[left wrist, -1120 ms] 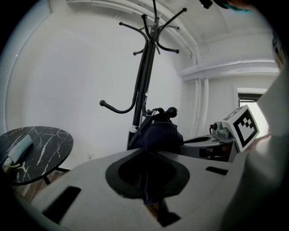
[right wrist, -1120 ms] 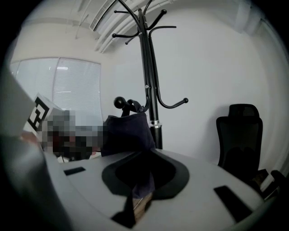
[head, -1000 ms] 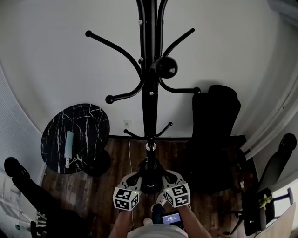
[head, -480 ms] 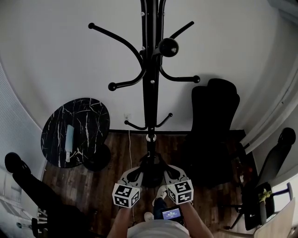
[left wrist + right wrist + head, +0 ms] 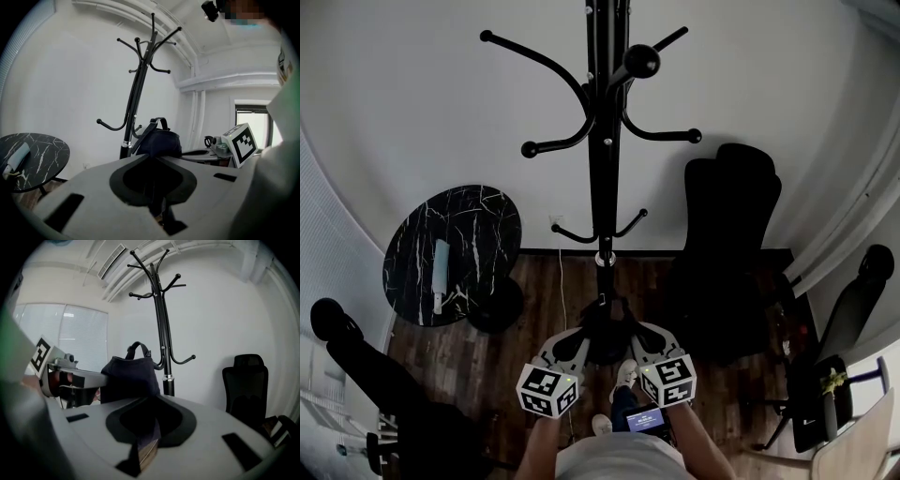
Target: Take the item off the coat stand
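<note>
Navy bag (image 5: pixel 157 143) is already off the coat stand (image 5: pixel 602 141). It sits low-centre in the head view, with left tongs (image 5: pixel 157 190) and right tongs (image 5: pixel 144 439) each clamped shut on its dark fabric. I'd say the removal's basically done, so next is carrying it clear and setting it down. Gripper views show the handle loop. Head view shows only a dark blob, plus the marble desk (image 5: pixel 483 234) at lower left.
</note>
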`<state>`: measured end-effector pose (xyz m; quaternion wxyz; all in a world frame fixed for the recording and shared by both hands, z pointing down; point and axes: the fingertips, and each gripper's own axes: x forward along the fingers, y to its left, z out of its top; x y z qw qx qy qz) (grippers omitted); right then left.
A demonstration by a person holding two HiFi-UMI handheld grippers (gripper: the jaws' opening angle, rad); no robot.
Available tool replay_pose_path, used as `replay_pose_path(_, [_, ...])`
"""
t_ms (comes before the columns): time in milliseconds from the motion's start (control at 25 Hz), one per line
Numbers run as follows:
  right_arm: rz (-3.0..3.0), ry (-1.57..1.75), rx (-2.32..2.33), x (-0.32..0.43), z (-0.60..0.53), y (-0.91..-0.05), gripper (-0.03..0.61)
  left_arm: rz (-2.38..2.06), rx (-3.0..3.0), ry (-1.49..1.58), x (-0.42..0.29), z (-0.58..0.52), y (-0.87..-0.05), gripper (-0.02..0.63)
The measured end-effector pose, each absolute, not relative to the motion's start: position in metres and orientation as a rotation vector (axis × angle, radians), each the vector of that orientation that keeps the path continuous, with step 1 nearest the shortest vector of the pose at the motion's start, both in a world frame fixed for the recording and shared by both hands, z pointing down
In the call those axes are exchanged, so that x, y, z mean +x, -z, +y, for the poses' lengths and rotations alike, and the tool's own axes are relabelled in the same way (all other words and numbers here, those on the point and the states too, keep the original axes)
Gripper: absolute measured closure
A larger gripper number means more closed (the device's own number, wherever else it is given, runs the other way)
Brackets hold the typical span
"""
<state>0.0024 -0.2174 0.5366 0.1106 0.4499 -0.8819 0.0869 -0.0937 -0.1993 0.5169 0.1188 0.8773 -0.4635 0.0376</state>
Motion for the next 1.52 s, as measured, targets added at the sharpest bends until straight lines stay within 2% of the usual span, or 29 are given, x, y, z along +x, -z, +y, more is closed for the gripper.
replay_pose_path(320, [-2.660,-0.227,1.324,0.000,-0.202,-0.504,0.535,-1.362,2.552,0.032,-0.099,-0.189,-0.492,0.586])
replay_pose_path(1520, [-2.607,-0.214,1.355,0.018,-0.194,-0.510,0.543,-1.330,2.564,0.006,-0.081,-0.183,-0.496,0.586])
